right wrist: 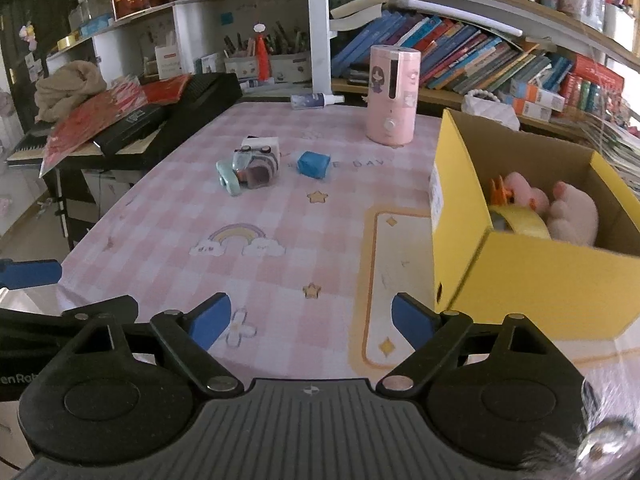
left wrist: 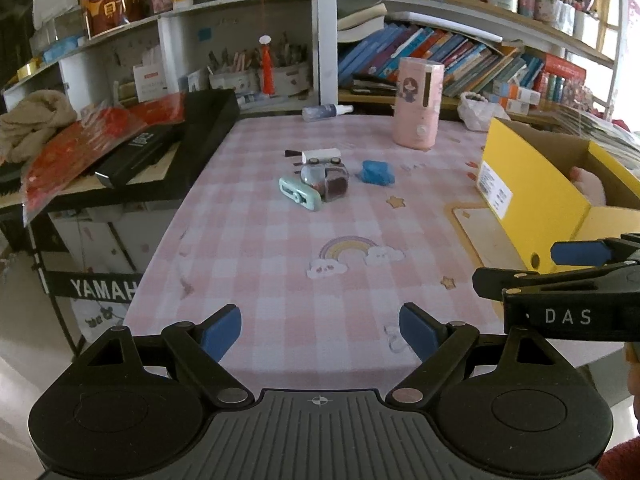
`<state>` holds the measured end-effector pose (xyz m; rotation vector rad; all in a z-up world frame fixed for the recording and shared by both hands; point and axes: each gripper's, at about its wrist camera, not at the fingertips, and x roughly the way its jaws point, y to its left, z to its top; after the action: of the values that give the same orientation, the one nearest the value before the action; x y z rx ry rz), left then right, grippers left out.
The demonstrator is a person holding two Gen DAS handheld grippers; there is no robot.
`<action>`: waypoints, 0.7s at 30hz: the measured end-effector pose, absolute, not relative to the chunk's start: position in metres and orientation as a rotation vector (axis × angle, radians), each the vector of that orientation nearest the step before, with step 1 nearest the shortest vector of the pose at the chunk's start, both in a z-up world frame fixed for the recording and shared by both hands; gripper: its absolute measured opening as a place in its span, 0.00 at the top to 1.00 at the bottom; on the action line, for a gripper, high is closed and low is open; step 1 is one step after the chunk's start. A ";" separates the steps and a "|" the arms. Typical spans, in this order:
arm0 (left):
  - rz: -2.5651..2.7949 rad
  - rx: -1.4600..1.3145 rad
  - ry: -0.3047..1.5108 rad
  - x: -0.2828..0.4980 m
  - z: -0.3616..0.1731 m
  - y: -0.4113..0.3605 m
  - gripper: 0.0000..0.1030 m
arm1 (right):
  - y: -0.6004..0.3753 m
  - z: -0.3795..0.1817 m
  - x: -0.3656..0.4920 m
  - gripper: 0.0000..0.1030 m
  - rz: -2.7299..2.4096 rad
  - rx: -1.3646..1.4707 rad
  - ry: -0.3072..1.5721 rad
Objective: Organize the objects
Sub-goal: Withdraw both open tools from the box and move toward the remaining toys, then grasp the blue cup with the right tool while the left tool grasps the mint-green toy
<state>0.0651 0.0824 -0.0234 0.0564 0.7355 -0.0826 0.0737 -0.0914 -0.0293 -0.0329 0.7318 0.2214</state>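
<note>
crowded bookshelves behind a pink checked table.

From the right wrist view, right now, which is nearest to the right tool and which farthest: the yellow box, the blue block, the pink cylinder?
1. Yellow box: nearest, just right of the open, empty right tool.
2. Blue block: mid-table, straight ahead.
3. Pink cylinder: farthest, upright near the table's back edge, before the bookshelves.
</note>
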 end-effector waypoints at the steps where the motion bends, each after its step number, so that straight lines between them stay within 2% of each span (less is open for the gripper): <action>1: -0.080 0.053 0.735 0.070 -0.024 0.082 0.14 | -0.091 -0.029 0.079 0.15 0.226 -0.033 0.732; 21: 0.009 0.023 0.740 0.151 -0.021 0.079 0.14 | -0.089 -0.028 0.184 0.18 0.306 -0.042 0.741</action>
<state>0.1513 0.0794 -0.0212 0.0230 0.7397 0.0092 0.1839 -0.0885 -0.0275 -0.0418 0.7410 0.3063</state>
